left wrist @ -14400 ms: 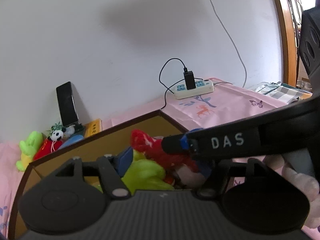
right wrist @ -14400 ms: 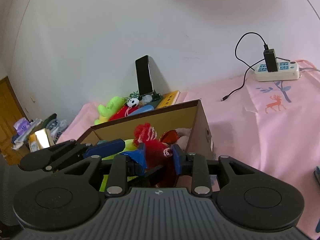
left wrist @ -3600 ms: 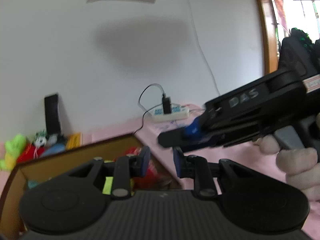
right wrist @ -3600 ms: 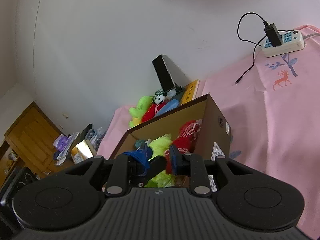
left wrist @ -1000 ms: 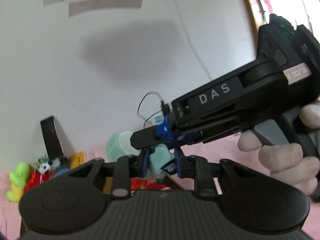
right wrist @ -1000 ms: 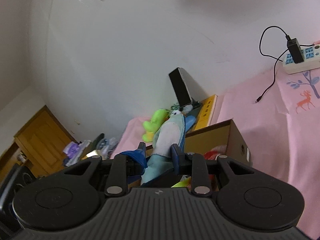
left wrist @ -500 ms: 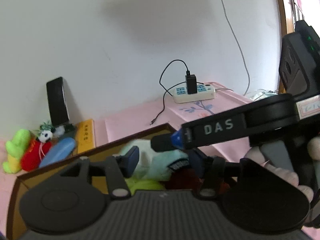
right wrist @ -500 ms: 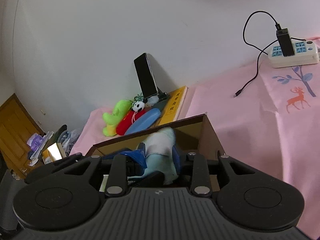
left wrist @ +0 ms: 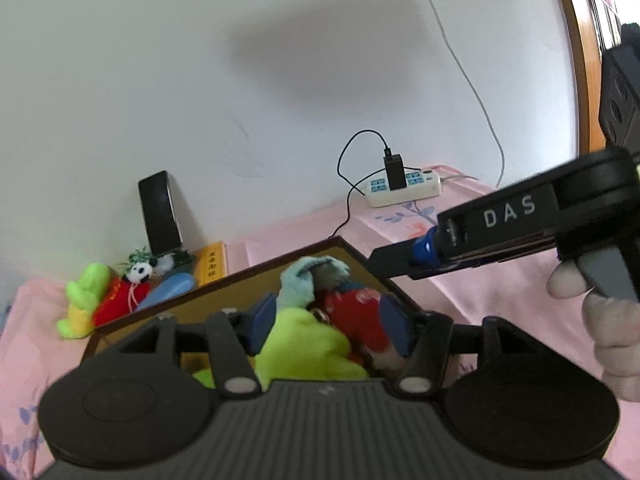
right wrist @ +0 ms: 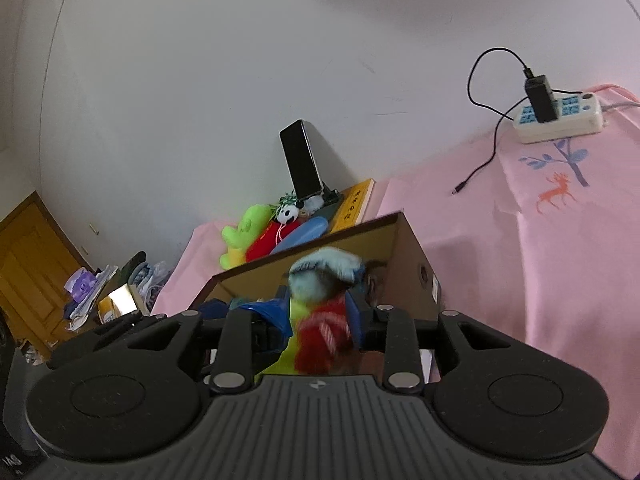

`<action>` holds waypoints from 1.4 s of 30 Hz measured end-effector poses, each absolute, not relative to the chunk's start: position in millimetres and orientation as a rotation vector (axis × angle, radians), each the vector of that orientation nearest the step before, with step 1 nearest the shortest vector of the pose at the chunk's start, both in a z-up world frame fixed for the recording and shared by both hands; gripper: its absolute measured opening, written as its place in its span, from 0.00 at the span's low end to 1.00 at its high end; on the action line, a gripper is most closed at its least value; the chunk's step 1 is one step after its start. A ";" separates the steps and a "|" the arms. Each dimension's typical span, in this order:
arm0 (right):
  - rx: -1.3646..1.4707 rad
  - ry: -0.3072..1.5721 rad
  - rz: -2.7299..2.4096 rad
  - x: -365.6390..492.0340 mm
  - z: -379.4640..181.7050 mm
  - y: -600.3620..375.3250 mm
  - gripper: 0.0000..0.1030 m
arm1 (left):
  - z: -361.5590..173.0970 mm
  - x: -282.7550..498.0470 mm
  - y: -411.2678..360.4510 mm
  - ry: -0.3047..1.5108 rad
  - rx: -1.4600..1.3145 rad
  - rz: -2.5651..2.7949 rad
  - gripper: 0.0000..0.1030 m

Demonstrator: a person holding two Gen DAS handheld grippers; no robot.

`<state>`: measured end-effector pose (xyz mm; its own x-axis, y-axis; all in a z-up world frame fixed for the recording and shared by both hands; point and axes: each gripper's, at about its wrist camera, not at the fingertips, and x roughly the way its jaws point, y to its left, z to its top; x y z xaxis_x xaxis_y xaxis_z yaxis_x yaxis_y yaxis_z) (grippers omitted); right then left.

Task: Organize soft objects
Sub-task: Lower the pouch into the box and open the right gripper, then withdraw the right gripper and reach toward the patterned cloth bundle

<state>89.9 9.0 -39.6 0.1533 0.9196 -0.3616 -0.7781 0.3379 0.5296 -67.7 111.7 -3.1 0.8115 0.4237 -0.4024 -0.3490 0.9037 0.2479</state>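
Observation:
An open cardboard box (left wrist: 236, 286) (right wrist: 416, 264) stands on the pink sheet. A pale blue soft toy (left wrist: 310, 280) (right wrist: 324, 270) lies on top of the pile inside, over a lime green plush (left wrist: 308, 344) and a red plush (left wrist: 354, 318) (right wrist: 324, 338). My left gripper (left wrist: 326, 324) hovers over the box with its jaws opening wide; the green and red plush show between the pads, untouched. My right gripper (right wrist: 318, 314) (left wrist: 384, 266), held in a hand, is also opening just short of the blue toy, gripping nothing.
Behind the box a green plush (left wrist: 86, 300), a red one with a panda (left wrist: 140, 272) and a blue one lie by a yellow book (left wrist: 212, 262) and a propped phone (left wrist: 160, 212). A power strip (left wrist: 404, 190) with charger sits far right. A cluttered stand (right wrist: 108, 292) is at left.
Both grippers came down from above the box with the pale blue toy pinched between them, spread their jaws and left it lying in the box.

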 end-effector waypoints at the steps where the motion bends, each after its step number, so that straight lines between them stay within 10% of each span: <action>1: 0.241 0.707 1.234 86.8 -39.3 4.0 0.13 | -3.4 -71.6 104.5 0.470 0.169 0.419 0.60; 25: 0.226 0.698 1.079 53.9 -70.3 -116.4 0.13 | -24.5 -87.1 -19.3 0.502 0.155 0.454 0.71; 32: 0.228 0.715 1.041 61.8 -91.4 -134.6 0.14 | -41.1 -73.8 -40.0 0.504 0.172 0.461 1.00; 42: 0.265 0.725 0.980 93.8 -113.0 -164.7 0.14 | -63.4 -41.5 -57.9 0.525 0.201 0.407 0.99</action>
